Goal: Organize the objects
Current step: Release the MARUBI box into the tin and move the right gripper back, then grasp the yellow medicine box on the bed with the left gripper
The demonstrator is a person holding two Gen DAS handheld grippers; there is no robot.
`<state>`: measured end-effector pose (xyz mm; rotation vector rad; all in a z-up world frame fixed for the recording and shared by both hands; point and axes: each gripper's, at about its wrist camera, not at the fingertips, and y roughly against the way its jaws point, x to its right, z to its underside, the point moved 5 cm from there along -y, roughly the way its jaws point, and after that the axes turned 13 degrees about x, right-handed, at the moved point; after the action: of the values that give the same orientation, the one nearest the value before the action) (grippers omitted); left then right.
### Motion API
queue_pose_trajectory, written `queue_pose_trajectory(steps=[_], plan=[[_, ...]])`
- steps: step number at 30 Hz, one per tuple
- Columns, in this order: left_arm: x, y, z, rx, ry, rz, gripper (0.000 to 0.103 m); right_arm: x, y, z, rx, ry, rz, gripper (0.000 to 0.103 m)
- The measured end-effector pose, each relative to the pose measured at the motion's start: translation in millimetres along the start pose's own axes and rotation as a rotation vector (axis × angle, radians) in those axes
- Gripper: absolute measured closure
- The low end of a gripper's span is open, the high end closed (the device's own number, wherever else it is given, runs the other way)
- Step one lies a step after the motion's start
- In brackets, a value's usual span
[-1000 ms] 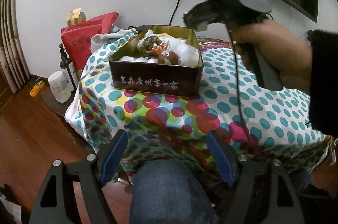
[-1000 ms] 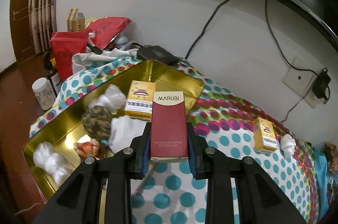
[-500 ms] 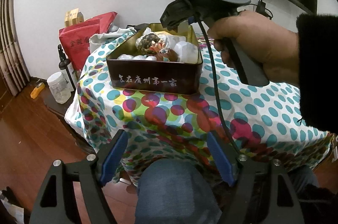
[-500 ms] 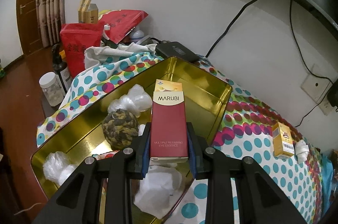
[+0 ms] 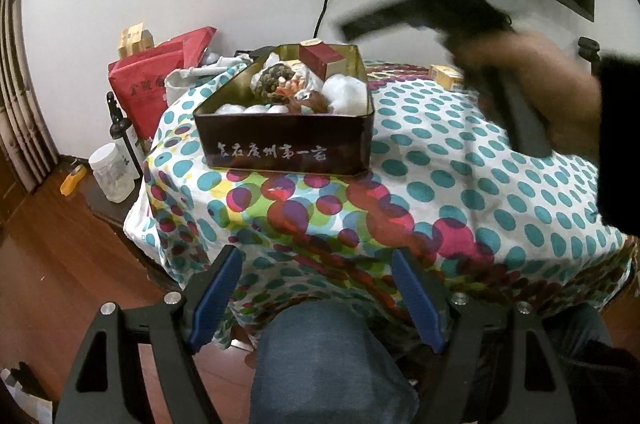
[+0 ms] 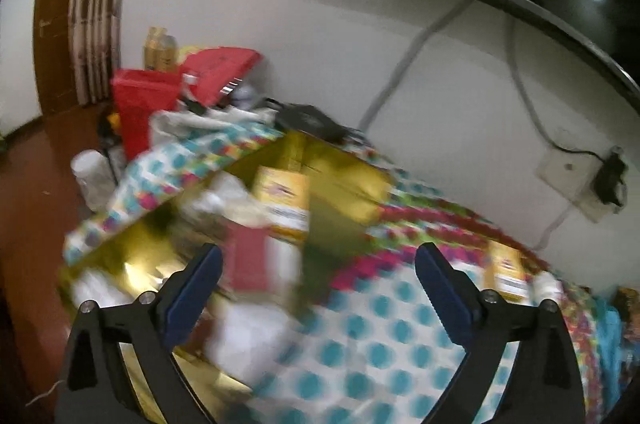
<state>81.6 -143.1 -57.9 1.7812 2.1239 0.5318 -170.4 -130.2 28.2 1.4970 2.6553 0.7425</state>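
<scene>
Right wrist view: we see our right gripper (image 6: 316,284) with its jaws spread wide and nothing between the pads; the picture is smeared by motion.
Just changed: a moment ago these jaws were clamped on the red Marubi box (image 6: 250,260); they have just been opening, and the box now sits free in the tin (image 6: 352,184), no longer between them.
Red box, place: in the left wrist view the box (image 5: 322,58) lies tilted at the far end of the tin (image 5: 288,140), propped on the white wrapped bundles (image 5: 344,94) and the speckled ball (image 5: 274,80).
Other contents: a yellow carton (image 6: 286,202) is inside the tin just beyond the red box.
Left gripper: our left gripper (image 5: 316,298) hangs wide apart and empty over a knee, short of the table edge, well apart from the tin.
Right hand: our right hand (image 5: 532,80) is blurred to the right of the tin, above the spotted cloth (image 5: 440,192).
Left to do: a second yellow carton (image 6: 506,272) and a small white item (image 6: 546,286) lie on the cloth near the wall side.
Judgement: we take this drop as done; the carton on the cloth looks like the next pick, and the red box's lean may need a nudge later.
</scene>
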Motion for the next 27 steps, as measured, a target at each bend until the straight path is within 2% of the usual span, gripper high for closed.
queue_pose_trajectory(steps=[4, 7, 10, 13, 17, 20, 24, 27], plan=[[14, -10, -6, -0.023, -0.016, 0.027, 0.024, 83, 6, 47, -0.075, -0.037, 0.117, 0.007], [35, -17, -22, -0.009, -0.045, 0.061, 0.024, 151, 12, 86, -0.127, -0.151, 0.209, 0.006], [62, -25, -46, 0.027, -0.075, 0.106, 0.024, 210, 24, 119, -0.143, -0.277, 0.295, 0.006], [86, -49, -73, 0.035, -0.097, 0.129, 0.024, 240, 29, 136, -0.153, -0.318, 0.349, 0.006], [117, -92, -117, 0.058, -0.108, 0.110, 0.024, 266, 29, 149, -0.175, -0.304, 0.416, 0.006], [150, -143, -150, 0.018, -0.100, 0.103, 0.024, 284, 33, 156, -0.187, -0.299, 0.465, 0.006], [192, -211, -170, -0.034, -0.112, 0.110, 0.024, 306, 37, 174, -0.237, -0.392, 0.497, 0.005], [219, -257, -173, -0.059, -0.139, 0.078, 0.023, 323, 48, 184, -0.224, -0.487, 0.544, 0.000]])
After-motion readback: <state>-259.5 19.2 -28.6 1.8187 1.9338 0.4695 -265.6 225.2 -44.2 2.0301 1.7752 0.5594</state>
